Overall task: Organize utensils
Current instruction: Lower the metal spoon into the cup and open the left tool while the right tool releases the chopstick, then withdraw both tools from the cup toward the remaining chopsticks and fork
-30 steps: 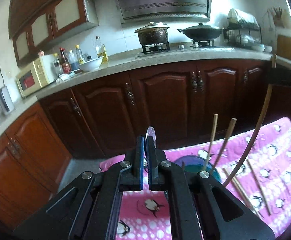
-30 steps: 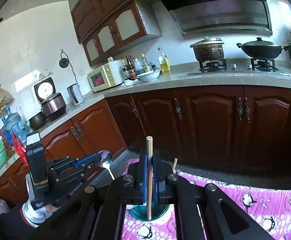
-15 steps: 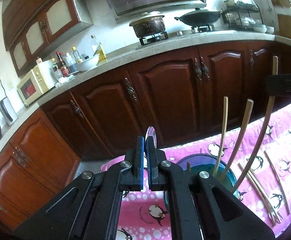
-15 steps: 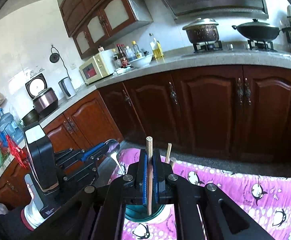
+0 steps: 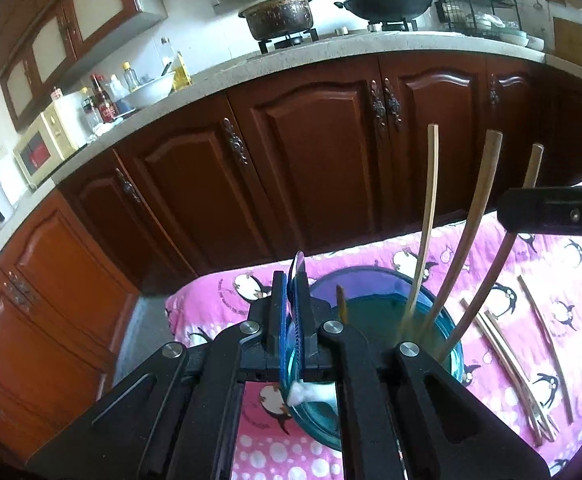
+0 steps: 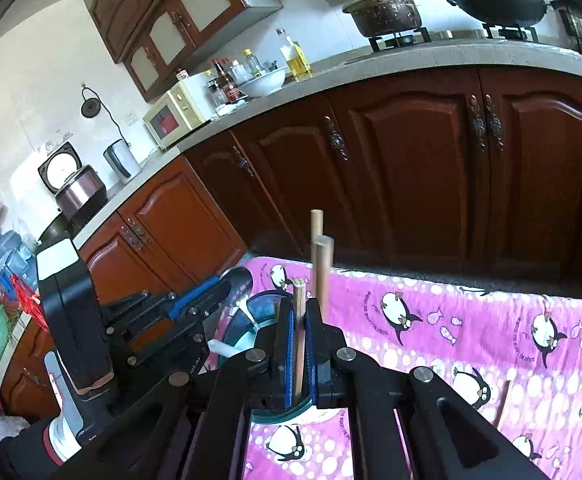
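A blue round holder [image 5: 375, 312] stands on the pink penguin cloth [image 5: 227, 296], with chopsticks [image 5: 423, 236] standing in it. My left gripper [image 5: 293, 304] is shut on a metal spoon [image 5: 296, 270], held at the holder's left rim; the spoon bowl [image 6: 239, 280] and this gripper [image 6: 207, 300] show in the right wrist view. My right gripper [image 6: 298, 332] is shut on a wooden chopstick [image 6: 299, 320] above the holder [image 6: 247, 320]. Its body [image 5: 555, 214] shows at the right of the left wrist view.
Several loose chopsticks [image 5: 507, 356] lie on the cloth right of the holder. Dark wooden cabinets [image 5: 311, 160] stand beyond the table edge. The counter holds a microwave [image 6: 175, 114], a pot [image 6: 385, 10] and a wok [image 6: 499, 2].
Both grippers have come down and closer to the blue holder. The spoon now sits at its rim and the held chopstick is lower over it.
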`<state>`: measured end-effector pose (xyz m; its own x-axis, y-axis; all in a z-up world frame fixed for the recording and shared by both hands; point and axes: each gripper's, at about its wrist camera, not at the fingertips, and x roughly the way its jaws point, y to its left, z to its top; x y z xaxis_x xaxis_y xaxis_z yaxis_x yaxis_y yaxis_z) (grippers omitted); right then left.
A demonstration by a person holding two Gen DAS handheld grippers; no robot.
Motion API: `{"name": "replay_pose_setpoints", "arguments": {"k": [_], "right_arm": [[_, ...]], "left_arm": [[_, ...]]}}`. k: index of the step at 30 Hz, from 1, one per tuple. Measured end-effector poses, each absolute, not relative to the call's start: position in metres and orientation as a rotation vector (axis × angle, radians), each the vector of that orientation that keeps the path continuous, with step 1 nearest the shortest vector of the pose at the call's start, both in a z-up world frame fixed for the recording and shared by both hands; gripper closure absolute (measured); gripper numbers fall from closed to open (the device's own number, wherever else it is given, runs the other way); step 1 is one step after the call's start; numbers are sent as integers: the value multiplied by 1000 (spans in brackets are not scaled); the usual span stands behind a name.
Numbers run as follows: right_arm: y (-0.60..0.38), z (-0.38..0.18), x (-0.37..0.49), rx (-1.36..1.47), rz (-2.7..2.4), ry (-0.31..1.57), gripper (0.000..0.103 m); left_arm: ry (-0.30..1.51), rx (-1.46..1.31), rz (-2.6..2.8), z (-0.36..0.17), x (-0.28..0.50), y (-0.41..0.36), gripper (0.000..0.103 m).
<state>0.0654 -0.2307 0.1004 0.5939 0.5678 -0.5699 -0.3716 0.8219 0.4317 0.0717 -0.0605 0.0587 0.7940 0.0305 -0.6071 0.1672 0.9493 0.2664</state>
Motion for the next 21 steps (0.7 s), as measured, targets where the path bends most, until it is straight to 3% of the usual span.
{"name": "replay_pose_setpoints", "arguments": {"k": [3,7,11,14,21], "right_arm": [[-234,98,67,288,542,781,97],[-243,95,61,302,537,787,73],[-247,90,52,299,536,804,73],[-249,88,43,287,530,802,73],[-250,98,22,280,530,778,73]], "left_arm": [[673,283,-85,59,72,-58,100],[694,235,-105,65,68,-53,94],[686,173,-121,79,57,-49,69],[667,142,-122,90,47,-46,60],[653,112,-114,99,22,-49,57]]}}
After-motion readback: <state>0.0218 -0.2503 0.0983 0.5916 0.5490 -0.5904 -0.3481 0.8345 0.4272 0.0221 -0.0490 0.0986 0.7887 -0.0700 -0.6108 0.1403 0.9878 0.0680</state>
